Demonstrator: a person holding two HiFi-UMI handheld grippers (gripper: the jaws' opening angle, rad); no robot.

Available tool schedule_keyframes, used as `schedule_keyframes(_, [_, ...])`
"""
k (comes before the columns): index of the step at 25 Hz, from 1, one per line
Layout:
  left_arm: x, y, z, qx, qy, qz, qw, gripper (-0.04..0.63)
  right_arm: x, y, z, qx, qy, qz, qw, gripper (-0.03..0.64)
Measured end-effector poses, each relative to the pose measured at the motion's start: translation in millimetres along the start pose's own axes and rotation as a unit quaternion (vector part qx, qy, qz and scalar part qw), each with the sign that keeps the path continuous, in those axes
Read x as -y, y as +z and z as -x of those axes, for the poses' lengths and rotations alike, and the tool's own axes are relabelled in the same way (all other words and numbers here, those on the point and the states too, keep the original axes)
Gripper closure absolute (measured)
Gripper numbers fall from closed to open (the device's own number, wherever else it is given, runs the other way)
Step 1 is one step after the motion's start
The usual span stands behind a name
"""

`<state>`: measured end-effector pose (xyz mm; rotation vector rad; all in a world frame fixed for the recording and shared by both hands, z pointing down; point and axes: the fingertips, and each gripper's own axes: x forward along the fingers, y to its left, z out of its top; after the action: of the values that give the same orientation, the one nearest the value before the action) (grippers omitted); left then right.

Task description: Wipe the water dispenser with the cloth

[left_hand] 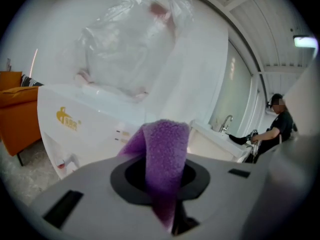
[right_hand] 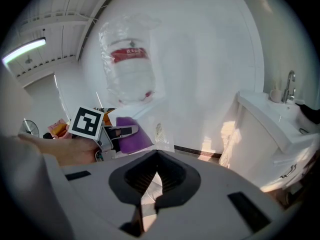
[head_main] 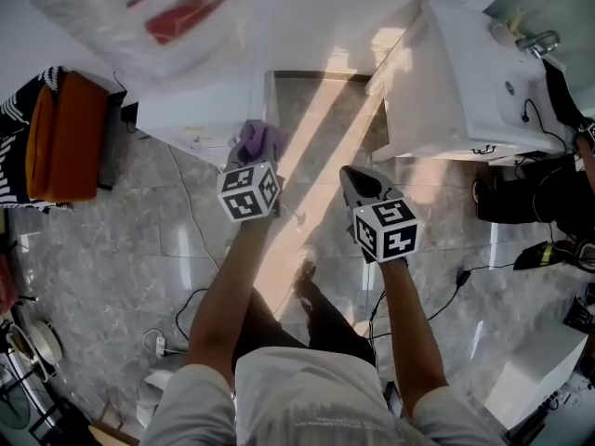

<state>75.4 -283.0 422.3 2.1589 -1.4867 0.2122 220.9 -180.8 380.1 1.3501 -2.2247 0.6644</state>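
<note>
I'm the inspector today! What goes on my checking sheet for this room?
Surface: grey tiled floor.
Job's things: white water dispenser with a wrapped bottle on top; purple cloth beside it.
Clutter: dark bags by the sink cabinet.
Grippers: left gripper shut on the cloth; right gripper shut, empty.
Cables: white cable and black cable on the floor.
Surroundings: orange sofa, tap, a person at the sink.
</note>
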Motion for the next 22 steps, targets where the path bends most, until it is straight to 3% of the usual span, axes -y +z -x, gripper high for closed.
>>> schedule_keyframes(3, [-1.5,-9.7,-6.5,-0.006,0.005,-0.014,0.9999,0.54,4.2,-2.1,-5.7,-0.007,0.003,0.0,1.0,0.606])
schedule_keyframes(7, [-12.7,-35.8,-18.3,-0.022,0.021,0.006,0.9995,0.54,8.5,-7.5,-16.2,-0.015,0.009,-0.004,1.0,0.606])
schedule_keyframes(11, [-27.1,-72.8,-37.0,-0.068,0.033,0.024,0.9968,0.54,14.5,-13.2,-25.1,-0.019,0.011,-0.014,1.0,0.606])
schedule_keyframes(22, [-76.4,-174.3,-83.6,-0.178,0.098,0.036,0.9784,0.54,47.1,-49.3,-32.2,-0.048,-0.007,-0.04,0.998,0.606])
